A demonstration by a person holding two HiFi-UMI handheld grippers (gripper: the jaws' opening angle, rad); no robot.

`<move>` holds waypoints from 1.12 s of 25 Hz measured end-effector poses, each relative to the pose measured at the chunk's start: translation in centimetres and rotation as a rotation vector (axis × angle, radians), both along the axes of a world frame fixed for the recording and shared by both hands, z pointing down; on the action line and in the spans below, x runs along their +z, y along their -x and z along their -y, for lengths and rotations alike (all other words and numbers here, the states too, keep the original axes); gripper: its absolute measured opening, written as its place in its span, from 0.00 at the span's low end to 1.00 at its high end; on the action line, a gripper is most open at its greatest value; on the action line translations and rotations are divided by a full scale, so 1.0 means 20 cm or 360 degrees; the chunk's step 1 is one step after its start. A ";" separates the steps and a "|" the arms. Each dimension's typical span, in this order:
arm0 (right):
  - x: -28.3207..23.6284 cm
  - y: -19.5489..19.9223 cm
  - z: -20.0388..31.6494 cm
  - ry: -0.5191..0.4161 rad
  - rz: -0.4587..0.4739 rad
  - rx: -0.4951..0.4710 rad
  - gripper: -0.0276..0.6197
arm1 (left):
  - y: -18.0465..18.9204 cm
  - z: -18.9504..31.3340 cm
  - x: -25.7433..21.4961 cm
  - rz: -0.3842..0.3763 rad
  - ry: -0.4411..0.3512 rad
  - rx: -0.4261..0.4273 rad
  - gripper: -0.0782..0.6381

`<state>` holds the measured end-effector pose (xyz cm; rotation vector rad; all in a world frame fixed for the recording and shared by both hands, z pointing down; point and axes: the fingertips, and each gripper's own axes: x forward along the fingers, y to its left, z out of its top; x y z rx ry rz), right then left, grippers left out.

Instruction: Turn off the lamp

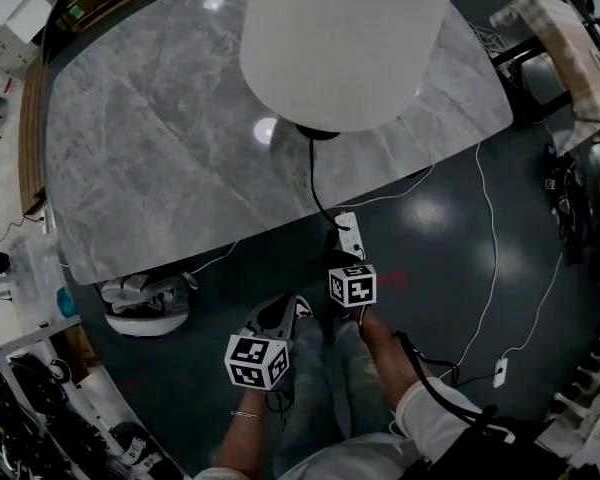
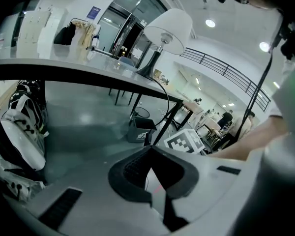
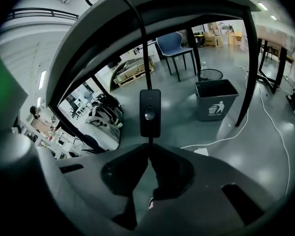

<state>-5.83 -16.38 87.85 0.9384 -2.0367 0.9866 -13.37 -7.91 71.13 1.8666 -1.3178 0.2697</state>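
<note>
The lamp (image 1: 345, 38) with its white shade stands on the grey marble table (image 1: 160, 138); it also shows far off in the left gripper view, lamp (image 2: 168, 29). Its black cord (image 1: 317, 183) drops over the table's near edge. The black inline switch (image 3: 150, 113) hangs on that cord just beyond my right gripper (image 3: 150, 145), whose jaws are shut; below the switch the cord vanishes behind the tips. My left gripper (image 2: 150, 150) is shut with nothing in it, low beside the right gripper's marker cube (image 2: 184, 141). Both cubes (image 1: 352, 285) (image 1: 257, 360) hover in front of the table edge.
A white power strip (image 1: 350, 233) lies on the floor under the table edge, with white cables (image 1: 487, 268) trailing right. Under the table are a grey bin (image 3: 215, 104), a blue chair (image 3: 174, 45) and a black-and-white bag (image 3: 104, 119). The person's shoes (image 1: 280, 313) are below the grippers.
</note>
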 end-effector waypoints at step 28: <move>-1.27 -0.19 -0.02 -0.0465 0.0154 0.0048 0.05 | -0.05 0.06 -0.68 0.0281 -0.0131 -0.0154 0.12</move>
